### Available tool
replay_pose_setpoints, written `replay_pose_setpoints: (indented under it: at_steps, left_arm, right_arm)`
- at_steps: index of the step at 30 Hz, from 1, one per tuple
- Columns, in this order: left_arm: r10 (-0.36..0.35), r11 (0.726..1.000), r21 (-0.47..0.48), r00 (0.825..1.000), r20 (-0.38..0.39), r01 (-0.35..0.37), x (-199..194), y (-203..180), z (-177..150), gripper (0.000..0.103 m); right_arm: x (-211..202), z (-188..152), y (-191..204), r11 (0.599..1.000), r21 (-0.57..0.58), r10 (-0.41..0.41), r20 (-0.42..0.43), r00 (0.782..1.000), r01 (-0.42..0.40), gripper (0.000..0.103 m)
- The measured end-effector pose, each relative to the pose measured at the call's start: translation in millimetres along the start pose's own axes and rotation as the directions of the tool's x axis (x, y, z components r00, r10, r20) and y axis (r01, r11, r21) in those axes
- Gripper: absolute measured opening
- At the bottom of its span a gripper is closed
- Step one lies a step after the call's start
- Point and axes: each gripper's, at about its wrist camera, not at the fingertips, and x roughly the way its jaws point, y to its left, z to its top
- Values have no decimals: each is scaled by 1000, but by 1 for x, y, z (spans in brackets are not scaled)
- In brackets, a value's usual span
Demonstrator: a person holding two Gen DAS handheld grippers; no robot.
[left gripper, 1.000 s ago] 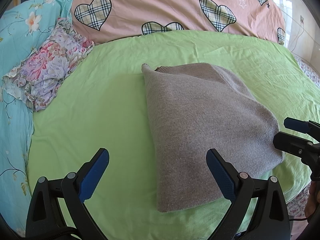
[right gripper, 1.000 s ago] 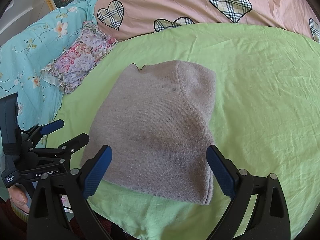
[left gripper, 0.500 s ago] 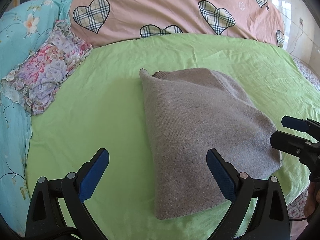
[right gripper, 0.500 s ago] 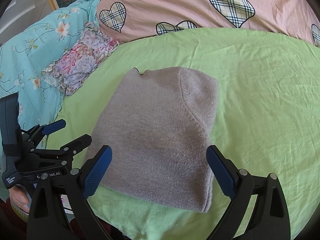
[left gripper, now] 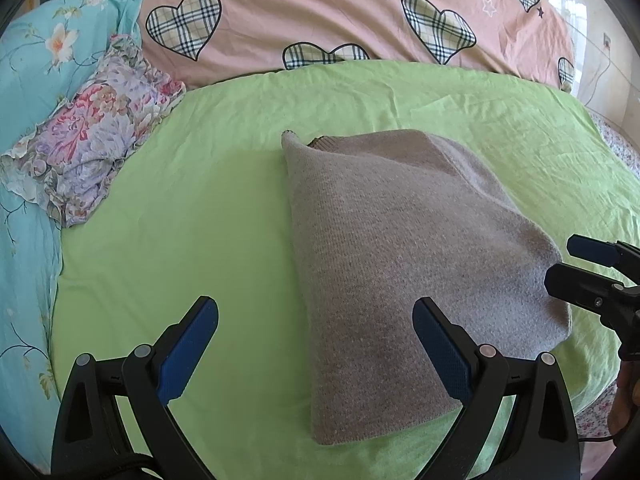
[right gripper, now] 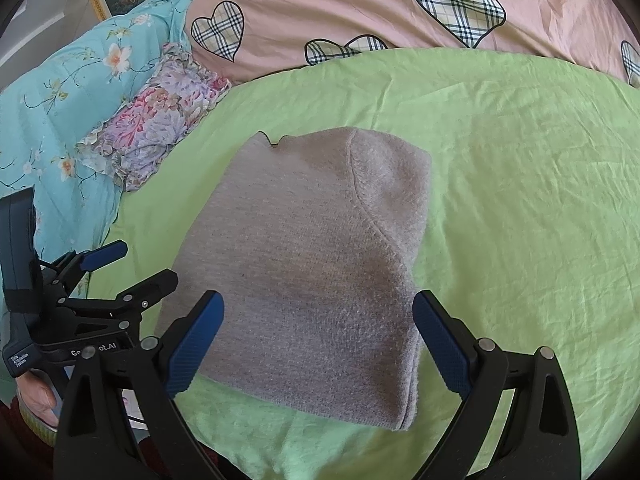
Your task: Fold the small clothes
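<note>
A folded grey knit sweater (left gripper: 404, 264) lies flat on the green sheet (left gripper: 192, 216); it also shows in the right wrist view (right gripper: 312, 272). My left gripper (left gripper: 316, 344) is open and empty, held above the sweater's near left edge. My right gripper (right gripper: 316, 340) is open and empty, above the sweater's near edge. The right gripper (left gripper: 576, 264) also shows at the right edge of the left wrist view. The left gripper (right gripper: 128, 264) shows at the left of the right wrist view.
A floral folded garment (left gripper: 88, 144) lies at the left on a turquoise flowered sheet (left gripper: 28, 80). A pink quilt with checked hearts (left gripper: 320, 12) lies at the back. The bed's near edge runs just below the sweater (right gripper: 280, 440).
Both grippers have drawn back slightly toward the near edge, so the sweater sits a little farther away in both views. The sweater has not moved.
</note>
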Motion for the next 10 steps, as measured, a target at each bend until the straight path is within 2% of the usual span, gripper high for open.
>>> replay_pose_setpoints:
  at_steps: [10]
  left_arm:
    - [-17, 1000, -19, 1000, -7, 17, 2, 0, 1, 98]
  right_arm:
    - [5, 0, -5, 1000, 6, 7, 0, 1000, -7, 95]
